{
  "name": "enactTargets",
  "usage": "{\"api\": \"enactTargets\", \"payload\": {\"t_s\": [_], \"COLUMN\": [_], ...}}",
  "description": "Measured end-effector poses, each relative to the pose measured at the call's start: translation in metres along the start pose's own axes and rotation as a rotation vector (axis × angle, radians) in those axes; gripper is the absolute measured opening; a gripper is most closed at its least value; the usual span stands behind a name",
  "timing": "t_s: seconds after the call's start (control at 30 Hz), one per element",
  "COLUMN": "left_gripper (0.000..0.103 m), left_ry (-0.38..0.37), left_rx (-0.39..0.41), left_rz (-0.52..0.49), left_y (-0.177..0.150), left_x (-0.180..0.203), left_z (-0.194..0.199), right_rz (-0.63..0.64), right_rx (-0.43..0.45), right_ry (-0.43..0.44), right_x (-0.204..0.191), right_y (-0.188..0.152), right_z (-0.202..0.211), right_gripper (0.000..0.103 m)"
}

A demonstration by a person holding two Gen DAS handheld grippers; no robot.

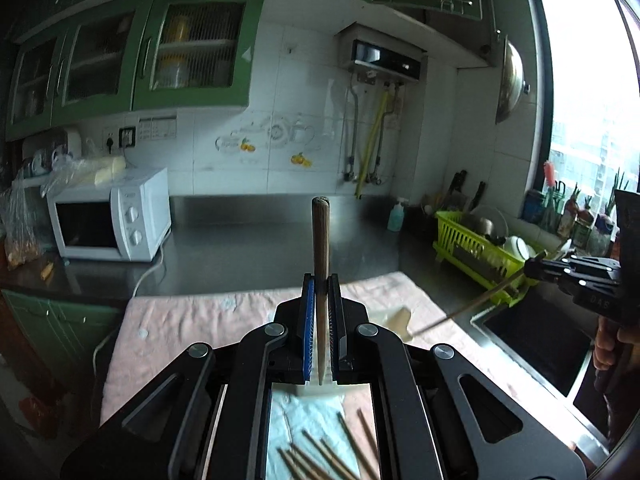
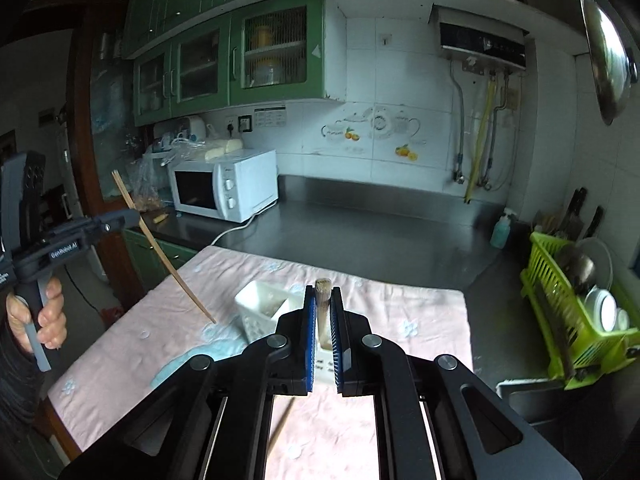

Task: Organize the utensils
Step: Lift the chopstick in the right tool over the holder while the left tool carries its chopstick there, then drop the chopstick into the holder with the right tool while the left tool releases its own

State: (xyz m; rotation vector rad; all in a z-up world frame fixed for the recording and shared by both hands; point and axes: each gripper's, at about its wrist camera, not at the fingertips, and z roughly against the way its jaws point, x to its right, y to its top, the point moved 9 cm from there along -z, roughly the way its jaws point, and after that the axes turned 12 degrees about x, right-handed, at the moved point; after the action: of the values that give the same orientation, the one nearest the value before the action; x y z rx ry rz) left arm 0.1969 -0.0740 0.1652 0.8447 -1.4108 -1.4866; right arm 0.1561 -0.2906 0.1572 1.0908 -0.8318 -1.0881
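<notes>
Each hand-held gripper is clamped on one wooden chopstick. In the left wrist view the left hand-held gripper (image 1: 321,320) pinches a chopstick (image 1: 320,248) between its blue pads, the stick running up the centre of the frame with its blunt end on top. In the right wrist view the right hand-held gripper (image 2: 322,328) grips a second chopstick (image 2: 323,300) the same way, and just beyond its tips stands a white slotted utensil holder (image 2: 262,312) on the pink cloth (image 2: 400,320).

As a judgement, the sorting is under way but far from finished. Several loose chopsticks (image 1: 320,456) lie in the bottom centre of the left view on a pale blue patch of the cloth, and one more stick (image 2: 282,428) shows on the cloth below the right gripper's jaws. The holder's inside seems to hold something pale, but what it is cannot be made out. Both held sticks are yet to be dropped in, and the loose ones would follow.

The cloth covers part of a dark steel bench (image 2: 360,232) in a small kitchen. A white microwave (image 2: 224,184) sits at centre left of the right view, green wall cabinets (image 2: 240,48) fill the upper left, and a white tiled wall carries a water heater (image 2: 480,46) in the upper right. A lime-green dish rack (image 2: 576,320) with bowls stands at right. In the left view a sink (image 1: 532,344) opens at lower right, with a bright window (image 1: 588,80) above it.
</notes>
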Motion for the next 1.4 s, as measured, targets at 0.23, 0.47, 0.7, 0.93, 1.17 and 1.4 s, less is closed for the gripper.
{"api": "enactTargets", "payload": {"t_s": [0.23, 0.47, 0.7, 0.93, 1.17, 1.4], "left_gripper": [0.005, 0.005, 0.005, 0.02, 0.079, 0.098], "left_ry": [0.021, 0.039, 0.032, 0.042, 0.071, 0.089], "left_rx": [0.018, -0.045, -0.134, -0.161, -0.114, -0.084], "left_rz": [0.008, 0.008, 0.032, 0.011, 0.005, -0.019], "left_y": [0.017, 0.001, -0.037, -0.057, -0.05, -0.063], "left_x": [0.003, -0.001, -0.01, -0.009, -0.01, -0.008], "left_z": [-0.052, -0.099, -0.124, -0.125, -0.095, -0.039], "right_rz": [0.01, -0.019, -0.006, -0.037, -0.035, -0.054], "right_rx": [0.007, 0.047, -0.013, -0.054, 0.002, -0.008], "right_ry": [-0.034, -0.03, -0.028, -0.028, -0.07, -0.055], "right_x": [0.017, 0.028, 0.022, 0.02, 0.02, -0.003], "right_y": [0.012, 0.026, -0.005, -0.036, -0.038, -0.077], "right_z": [-0.03, -0.049, -0.087, -0.102, -0.071, -0.031], "right_gripper": [0.007, 0.007, 0.007, 0.012, 0.044, 0.057]}}
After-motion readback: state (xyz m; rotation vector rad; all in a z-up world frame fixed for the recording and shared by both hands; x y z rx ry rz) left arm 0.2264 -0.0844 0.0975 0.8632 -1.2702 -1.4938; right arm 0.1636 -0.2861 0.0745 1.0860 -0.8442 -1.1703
